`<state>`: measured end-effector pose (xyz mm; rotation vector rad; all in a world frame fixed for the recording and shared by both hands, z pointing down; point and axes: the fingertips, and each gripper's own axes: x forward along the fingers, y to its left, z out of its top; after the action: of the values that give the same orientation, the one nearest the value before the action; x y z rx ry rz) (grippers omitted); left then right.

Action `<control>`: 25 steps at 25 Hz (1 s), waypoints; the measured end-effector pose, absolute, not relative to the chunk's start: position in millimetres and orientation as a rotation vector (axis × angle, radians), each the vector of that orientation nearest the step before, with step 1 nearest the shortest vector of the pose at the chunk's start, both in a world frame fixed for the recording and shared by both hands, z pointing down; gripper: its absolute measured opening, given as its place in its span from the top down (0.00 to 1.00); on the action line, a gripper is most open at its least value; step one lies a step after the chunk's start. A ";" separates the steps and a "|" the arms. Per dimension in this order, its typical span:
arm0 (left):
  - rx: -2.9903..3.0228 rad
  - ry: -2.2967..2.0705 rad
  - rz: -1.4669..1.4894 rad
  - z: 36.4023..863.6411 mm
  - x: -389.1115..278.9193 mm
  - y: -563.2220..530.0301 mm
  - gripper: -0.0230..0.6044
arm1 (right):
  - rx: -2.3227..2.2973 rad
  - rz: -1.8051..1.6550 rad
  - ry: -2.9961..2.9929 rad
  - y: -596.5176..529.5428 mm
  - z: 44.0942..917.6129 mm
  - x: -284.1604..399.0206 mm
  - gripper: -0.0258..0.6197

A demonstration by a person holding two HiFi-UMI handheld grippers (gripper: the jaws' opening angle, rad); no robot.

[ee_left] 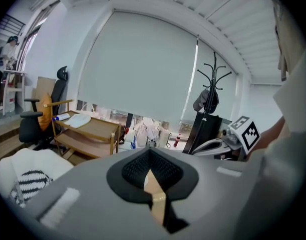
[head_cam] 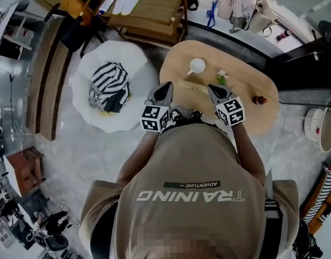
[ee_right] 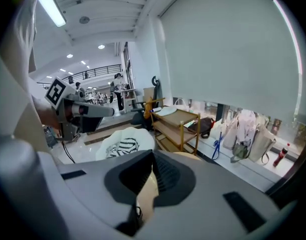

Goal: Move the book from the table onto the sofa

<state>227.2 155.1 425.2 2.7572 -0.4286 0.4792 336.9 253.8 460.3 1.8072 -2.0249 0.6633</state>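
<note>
In the head view a thin pale book [head_cam: 193,86] lies on the oval wooden table [head_cam: 246,93], near its front edge. My left gripper [head_cam: 166,86] and right gripper [head_cam: 213,89] hover at that edge, one on either side of the book, both pointing toward it with jaws together and nothing between them. The round white sofa [head_cam: 135,63], carrying a black-and-white striped cushion [head_cam: 108,85], stands on the floor to the left of the table. In the left gripper view my gripper [ee_left: 150,159] has its pads meeting over bare wood. The right gripper [ee_right: 152,159] looks the same in its own view.
On the table stand a white cup [head_cam: 197,66], a small flower [head_cam: 222,77] and a small red object [head_cam: 259,99]. A wooden shelf cart [head_cam: 149,12] stands behind the sofa and table. An office chair [ee_left: 40,119] and a coat rack [ee_left: 212,91] are farther off.
</note>
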 end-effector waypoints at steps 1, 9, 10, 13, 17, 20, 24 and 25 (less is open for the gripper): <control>2.743 -0.437 0.478 426.8 227.2 157.7 0.98 | 1.787 0.658 -2.029 256.2 462.6 335.4 0.95; 2.745 -0.473 0.469 419.0 230.0 162.5 0.98 | 1.338 0.340 -1.932 264.3 485.6 329.2 0.95; 2.741 -0.478 0.474 419.7 228.4 164.3 0.98 | 1.223 0.280 -1.902 267.0 494.0 326.0 0.95; 2.714 -0.502 0.489 424.7 221.3 170.7 0.98 | 1.037 0.225 -1.885 270.5 510.0 319.8 0.95; 2.681 -0.534 0.484 422.2 218.0 177.6 0.98 | 1.014 0.237 -1.918 265.9 507.3 321.9 0.95; 2.689 -0.549 0.484 416.4 220.5 179.0 0.98 | 0.983 0.263 -1.943 264.3 511.9 321.7 0.95; 2.692 -0.571 0.487 412.7 222.5 175.7 0.98 | 0.941 0.339 -1.948 261.4 533.5 321.0 0.60; 2.691 -0.580 0.488 412.2 221.8 174.7 0.98 | 0.935 0.364 -1.951 260.5 539.9 320.5 0.58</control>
<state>221.8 174.7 412.2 2.6913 -0.5804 0.4877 320.5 260.5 539.9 0.9352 -1.9507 0.3641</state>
